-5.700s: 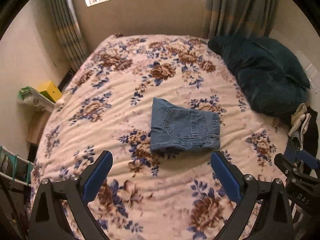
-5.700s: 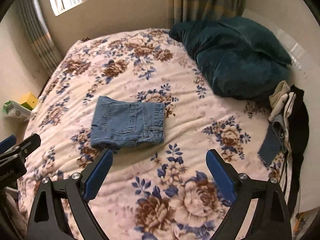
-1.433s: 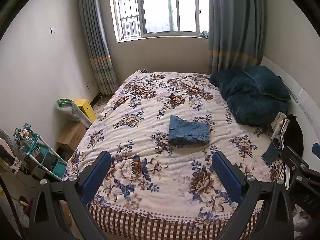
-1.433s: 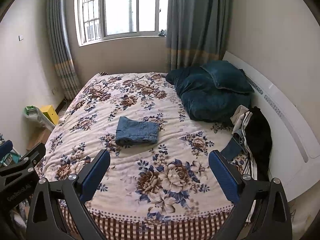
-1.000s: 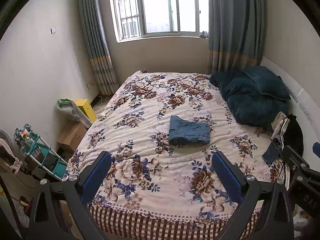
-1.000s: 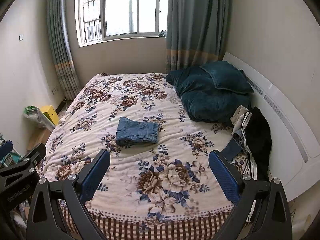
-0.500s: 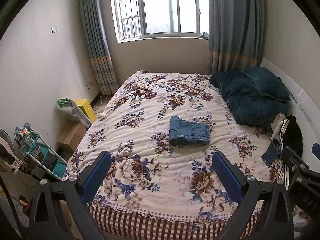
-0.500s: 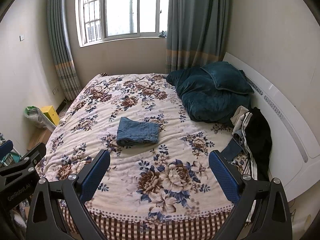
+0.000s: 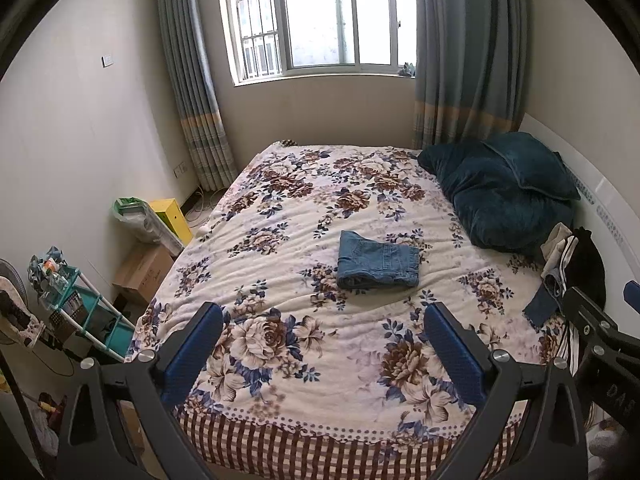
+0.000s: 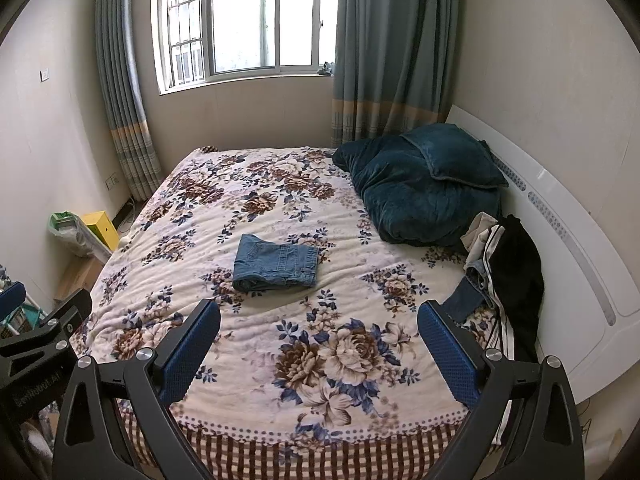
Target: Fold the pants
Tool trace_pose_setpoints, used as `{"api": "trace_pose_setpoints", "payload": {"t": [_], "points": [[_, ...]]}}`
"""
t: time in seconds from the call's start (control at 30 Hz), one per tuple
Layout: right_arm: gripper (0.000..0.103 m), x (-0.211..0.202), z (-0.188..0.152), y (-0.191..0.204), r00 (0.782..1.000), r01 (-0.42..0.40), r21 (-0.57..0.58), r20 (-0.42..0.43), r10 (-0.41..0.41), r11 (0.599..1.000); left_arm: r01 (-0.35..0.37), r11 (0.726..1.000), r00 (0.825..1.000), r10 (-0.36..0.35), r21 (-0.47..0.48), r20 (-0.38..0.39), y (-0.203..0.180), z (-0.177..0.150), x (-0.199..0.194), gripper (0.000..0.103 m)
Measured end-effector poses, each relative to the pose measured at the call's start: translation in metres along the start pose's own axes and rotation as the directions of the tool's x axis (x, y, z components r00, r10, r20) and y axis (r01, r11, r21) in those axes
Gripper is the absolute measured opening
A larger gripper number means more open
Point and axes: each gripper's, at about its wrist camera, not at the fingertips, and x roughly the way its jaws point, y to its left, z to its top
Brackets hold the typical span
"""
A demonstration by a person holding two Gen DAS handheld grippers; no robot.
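Observation:
The blue denim pants (image 9: 377, 261) lie folded into a small rectangle near the middle of the flowered bed (image 9: 280, 360). They also show in the right wrist view (image 10: 276, 263). My left gripper (image 9: 323, 346) is open and empty, held back beyond the foot of the bed, far from the pants. My right gripper (image 10: 319, 342) is also open and empty, at about the same distance. Each gripper's body shows at the edge of the other's view.
A dark teal duvet and pillow (image 9: 504, 196) lie at the bed's right by the white headboard (image 10: 568, 240). A pile of dark clothes (image 10: 508, 268) lies on the right edge. A yellow box (image 9: 170, 216), cardboard box and teal rack (image 9: 76, 312) stand at left.
Since 5.7 s ago both grippers have pulled far back from the folded pants to beyond the foot of the bed. Over the last second almost nothing has moved.

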Motion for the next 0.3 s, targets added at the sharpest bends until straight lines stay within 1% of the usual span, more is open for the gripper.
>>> {"api": "trace_pose_setpoints", "payload": {"t": [0.17,0.3], "points": [[0.101,0.0001,0.0001,0.0000,1.000,-0.001,0.000,0.000,0.001,1.000,-0.001,1.000,1.000,0.001,-0.001,0.006,0.0000,-0.0013,-0.0014,0.103],[0.101,-0.0002,-0.0009,0.0000,1.000,-0.005,0.001,0.001,0.005,1.000,0.003,1.000,1.000,-0.003,-0.002,0.025,0.0010,-0.0024,-0.0055,0.103]]}}
